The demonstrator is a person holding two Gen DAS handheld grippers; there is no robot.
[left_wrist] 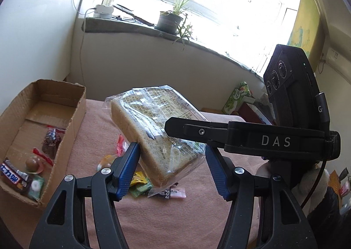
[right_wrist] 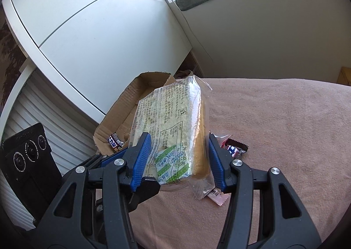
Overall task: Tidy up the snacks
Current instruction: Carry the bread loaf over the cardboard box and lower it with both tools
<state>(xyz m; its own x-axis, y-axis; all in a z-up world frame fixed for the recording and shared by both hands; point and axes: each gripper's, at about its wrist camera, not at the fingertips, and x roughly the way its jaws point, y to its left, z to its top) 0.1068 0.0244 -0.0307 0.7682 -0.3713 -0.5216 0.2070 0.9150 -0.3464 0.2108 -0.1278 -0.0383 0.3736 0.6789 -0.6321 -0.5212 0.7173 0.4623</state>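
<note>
Item list, L to R, all placed rel. to the cardboard box (left_wrist: 43,130). Box: open-topped, brown, sits at L edge of pink cloth (left_wrist: 175,216); holds wrapped snacks incl. a dark choc bar w/ white lettering (left_wrist: 13,175), a round brown sweet (left_wrist: 32,163) and a dark foil-wrapped piece (left_wrist: 51,139). Loose sweets (left_wrist: 140,183): small wrappers, yellow/green/pink, on cloth just R of box, under the bread. Bread pack (left_wrist: 153,130): sliced loaf in clear printed bag, lifted off cloth, tilted, R of box and near its R wall; in rt wrist view the pack (right_wrist: 173,130) hangs in front of the box's open end. Left gripper (left_wrist: 173,167): jaws abt half open, blue pads against both sides of pack's near lower end – has hold of it. Right gripper (right_wrist: 179,159): jaws abt half open too, blue pads clamped on pack's lower end by the green-striped label; in L wrist view its black finger lies across pack's R side. Dark choc bar no. 2 (right_wrist: 235,150): on cloth R of box, past the pack. Pink sachet (right_wrist: 216,196): on cloth, below pack's loose bag end. Potted plant (left_wrist: 169,20): on window sill, well behind and R of box. Green carton (left_wrist: 235,97): far R of box, beyond cloth edge.
</note>
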